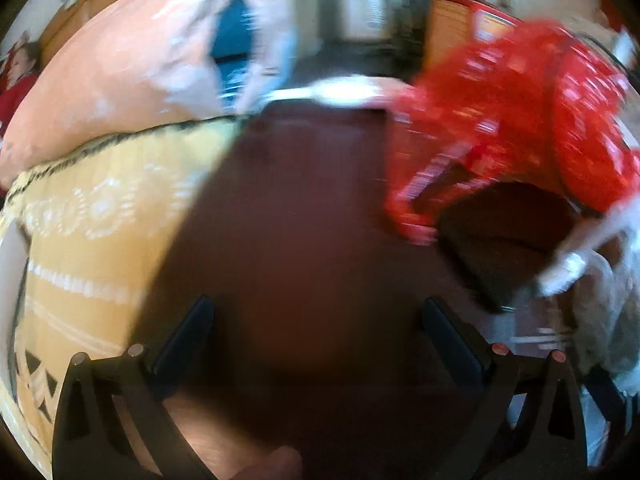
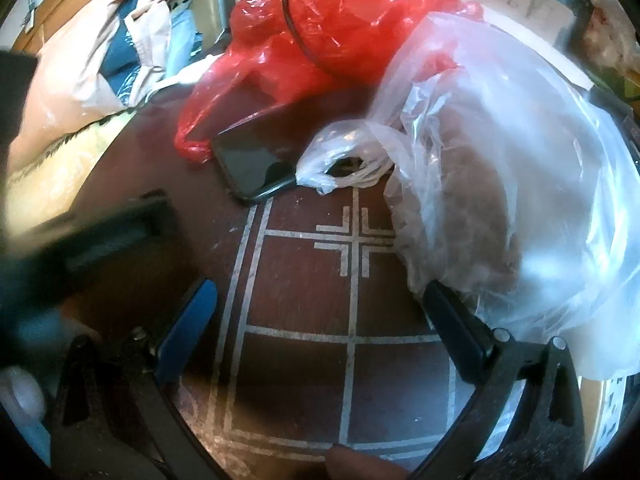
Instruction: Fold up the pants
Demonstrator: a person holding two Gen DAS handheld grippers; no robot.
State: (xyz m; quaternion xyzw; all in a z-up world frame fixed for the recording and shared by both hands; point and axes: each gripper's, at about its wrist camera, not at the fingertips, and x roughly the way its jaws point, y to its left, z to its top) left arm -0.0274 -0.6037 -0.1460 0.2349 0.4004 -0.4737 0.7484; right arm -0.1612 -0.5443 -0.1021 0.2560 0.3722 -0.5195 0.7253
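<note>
No pants are plain in either view. A peach-pink cloth (image 1: pixel 132 60) lies bunched at the upper left, over a yellow patterned blanket (image 1: pixel 88 232); the cloth also shows in the right wrist view (image 2: pixel 84 64). My left gripper (image 1: pixel 316 320) is open and empty above a dark brown table (image 1: pixel 300 200); the view is blurred. My right gripper (image 2: pixel 320 308) is open and empty above the same table (image 2: pixel 304 280), which has white line markings. A dark blurred shape, perhaps the other gripper (image 2: pixel 92 236), is at its left.
A red plastic bag (image 2: pixel 340 24) lies at the table's back, also in the left wrist view (image 1: pixel 520 112). A black phone (image 2: pixel 256 160) lies in front of it. A big clear plastic bag (image 2: pixel 520 184) with brownish contents fills the right. A white pot (image 1: pixel 366 8) stands behind.
</note>
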